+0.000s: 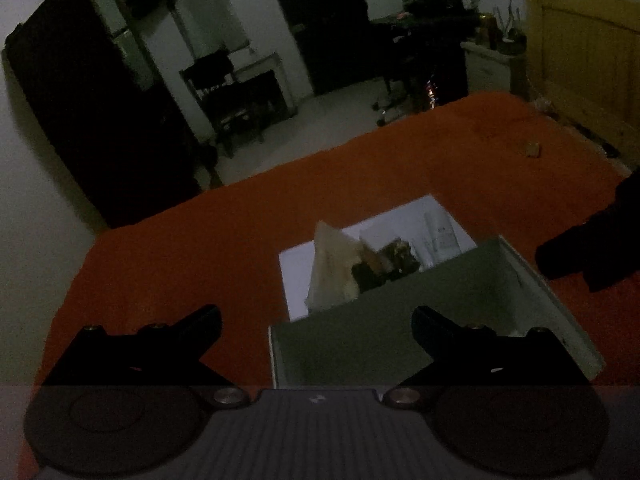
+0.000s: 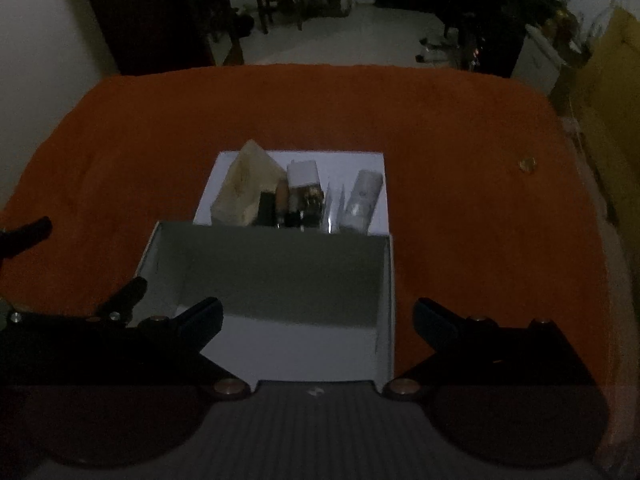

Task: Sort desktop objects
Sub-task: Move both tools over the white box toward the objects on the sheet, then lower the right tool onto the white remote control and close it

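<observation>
A white open box [image 2: 200, 204] sits on the orange table, its raised lid [image 2: 276, 268] facing me. Inside lie a beige packet [image 2: 244, 188], a small white carton [image 2: 303, 174], dark small items [image 2: 296, 208] and a clear tube [image 2: 360, 198]. The box also shows in the left wrist view [image 1: 296, 276] with its lid [image 1: 400, 312]. My left gripper [image 1: 316, 324] is open and empty, just before the lid. My right gripper [image 2: 318, 320] is open and empty over the lid; the left gripper's fingers [image 2: 124, 296] show at its left.
A small tan object [image 2: 527, 165] lies alone on the orange cloth [image 2: 360, 112] at the far right, also seen in the left wrist view [image 1: 533, 149]. The right gripper's dark body [image 1: 592, 240] is at the right edge. Chairs, a dark cabinet and a lit screen stand beyond the table.
</observation>
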`<state>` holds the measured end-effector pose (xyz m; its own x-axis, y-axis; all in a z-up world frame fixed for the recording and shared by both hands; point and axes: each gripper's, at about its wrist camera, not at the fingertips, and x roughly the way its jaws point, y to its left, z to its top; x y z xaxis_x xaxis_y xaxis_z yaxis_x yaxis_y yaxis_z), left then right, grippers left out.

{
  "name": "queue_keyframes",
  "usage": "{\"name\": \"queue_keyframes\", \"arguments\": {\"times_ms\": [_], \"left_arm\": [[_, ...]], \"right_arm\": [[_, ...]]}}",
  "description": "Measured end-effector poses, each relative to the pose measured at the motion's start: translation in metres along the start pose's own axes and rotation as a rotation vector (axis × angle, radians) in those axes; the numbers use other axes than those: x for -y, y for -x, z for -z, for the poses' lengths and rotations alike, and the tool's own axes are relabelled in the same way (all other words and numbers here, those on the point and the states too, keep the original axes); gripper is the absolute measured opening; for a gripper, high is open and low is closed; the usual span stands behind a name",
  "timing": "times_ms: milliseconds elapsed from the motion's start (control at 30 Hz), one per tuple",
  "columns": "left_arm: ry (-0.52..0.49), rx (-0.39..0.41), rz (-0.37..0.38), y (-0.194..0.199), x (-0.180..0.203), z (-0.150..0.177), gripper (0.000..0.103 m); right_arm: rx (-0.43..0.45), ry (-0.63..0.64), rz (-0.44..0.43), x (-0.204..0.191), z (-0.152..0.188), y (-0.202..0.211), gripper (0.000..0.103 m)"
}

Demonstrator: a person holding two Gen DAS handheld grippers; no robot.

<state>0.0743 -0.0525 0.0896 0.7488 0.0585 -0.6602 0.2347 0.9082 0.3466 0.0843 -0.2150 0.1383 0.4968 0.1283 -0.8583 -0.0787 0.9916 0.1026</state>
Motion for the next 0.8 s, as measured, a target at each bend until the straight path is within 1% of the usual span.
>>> {"name": "queue_keyframes", "arguments": {"times_ms": [67, 133, 267, 367, 433, 500, 533, 600, 667, 733, 800], "left_arm": [[-0.028, 0.015, -0.013, -0.005, 0.0, -0.01, 0.103], [-0.023, 0.004, -0.02, -0.017, -0.003, -0.018, 0.103], [-0.01, -0.021, -0.033, -0.043, -0.01, -0.034, 0.103], [0.0, -0.039, -0.043, -0.063, -0.015, -0.045, 0.103], [0.0, -0.067, -0.028, -0.072, -0.021, -0.055, 0.103], [0.02, -0.128, -0.006, -0.08, -0.025, -0.065, 0.103], [0.037, -0.164, 0.025, -0.086, -0.028, -0.072, 0.103], [0.048, -0.184, 0.066, -0.092, -0.031, -0.077, 0.103], [0.019, -0.173, 0.076, -0.099, -0.029, -0.081, 0.103], [-0.018, -0.155, 0.067, -0.106, -0.025, -0.083, 0.103], [-0.044, -0.141, 0.065, -0.116, -0.02, -0.084, 0.103]], "right_arm": [[-0.013, 0.012, 0.008, -0.002, -0.011, -0.007, 0.103], [-0.03, 0.024, 0.026, -0.005, -0.022, -0.017, 0.103], [-0.029, 0.03, 0.078, -0.003, -0.045, -0.036, 0.103], [-0.049, 0.007, 0.083, 0.004, -0.059, -0.046, 0.103], [-0.075, -0.024, 0.079, 0.01, -0.066, -0.051, 0.103], [-0.086, -0.044, 0.063, 0.016, -0.074, -0.054, 0.103], [-0.09, -0.053, 0.053, 0.019, -0.078, -0.055, 0.103], [-0.066, -0.051, 0.061, 0.024, -0.088, -0.056, 0.103], [-0.04, -0.042, 0.07, 0.027, -0.096, -0.057, 0.103], [-0.025, -0.028, 0.075, 0.03, -0.104, -0.06, 0.103], [-0.029, -0.017, 0.069, 0.033, -0.109, -0.069, 0.103]]}}
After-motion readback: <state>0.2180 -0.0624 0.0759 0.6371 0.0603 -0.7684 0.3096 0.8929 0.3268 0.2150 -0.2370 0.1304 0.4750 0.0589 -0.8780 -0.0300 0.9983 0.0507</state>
